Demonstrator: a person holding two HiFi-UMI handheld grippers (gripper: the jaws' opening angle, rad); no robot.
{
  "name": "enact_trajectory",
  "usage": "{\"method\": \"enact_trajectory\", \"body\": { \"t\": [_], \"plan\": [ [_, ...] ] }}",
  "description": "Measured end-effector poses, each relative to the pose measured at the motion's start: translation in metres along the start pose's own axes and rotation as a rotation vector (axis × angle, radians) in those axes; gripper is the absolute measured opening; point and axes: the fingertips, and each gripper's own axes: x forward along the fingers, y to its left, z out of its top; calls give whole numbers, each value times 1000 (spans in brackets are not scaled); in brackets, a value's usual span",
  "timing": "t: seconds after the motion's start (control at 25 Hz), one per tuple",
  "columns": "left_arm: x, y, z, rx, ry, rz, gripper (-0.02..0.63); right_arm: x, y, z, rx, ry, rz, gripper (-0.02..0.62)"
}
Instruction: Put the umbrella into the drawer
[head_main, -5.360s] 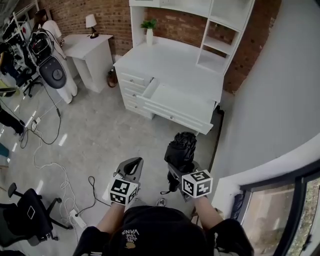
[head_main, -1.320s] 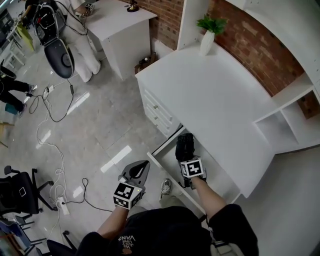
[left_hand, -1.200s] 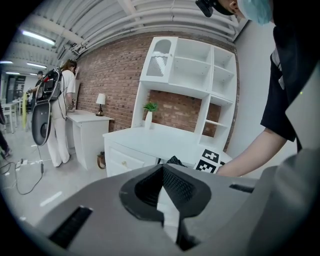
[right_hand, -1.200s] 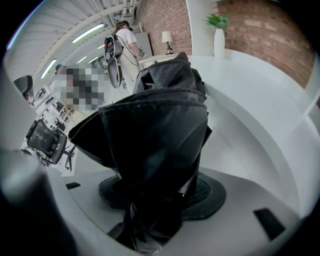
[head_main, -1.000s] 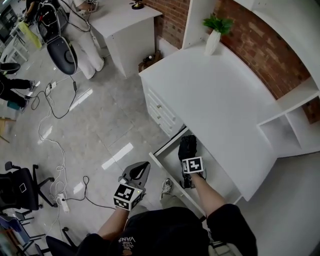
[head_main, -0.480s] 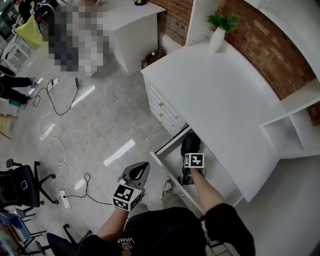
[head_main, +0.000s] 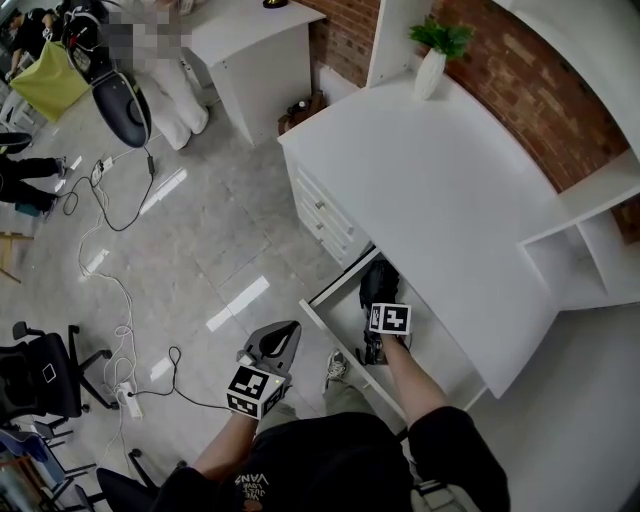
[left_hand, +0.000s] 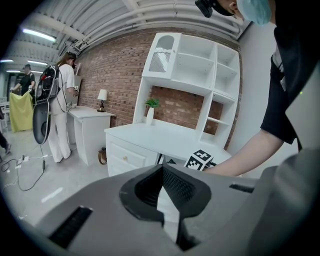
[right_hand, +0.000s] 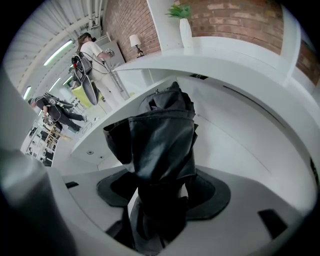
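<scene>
Umbrella (right_hand: 160, 145), crumpled glossy black fabric, lies inside smooth white drawer (head_main: 342, 312).

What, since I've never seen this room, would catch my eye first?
The black folded umbrella sits down in the open drawer of the white desk, and the right gripper is opening its jaws with the umbrella between them. The left gripper hangs shut and empty over the grey floor, left of the drawer.
</scene>
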Motion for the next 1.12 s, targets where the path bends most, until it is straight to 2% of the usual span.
{"method": "enact_trajectory", "body": {
  "t": [0.32, 0.6, 0.72, 1.04, 1.12],
  "plan": [
    [2, -4, 5, 21, -7, -39, 6, -26, 1, 16, -35, -97, -37, 270],
    [-4, -11, 10, 42, -21, -86, 6, -72, 22, 35, -86, -255, -45, 248],
    [-9, -15, 14, 55, -29, -108, 6, -96, 30, 40, -90, -324, -61, 210],
    [-27, -24, 19, 86, -51, -161, 6, -167, 47, 42, -39, -517, -106, 32],
    [-33, -27, 19, 90, -58, -172, 6, -182, 51, 39, -27, -552, -114, 15]
  ]
}}
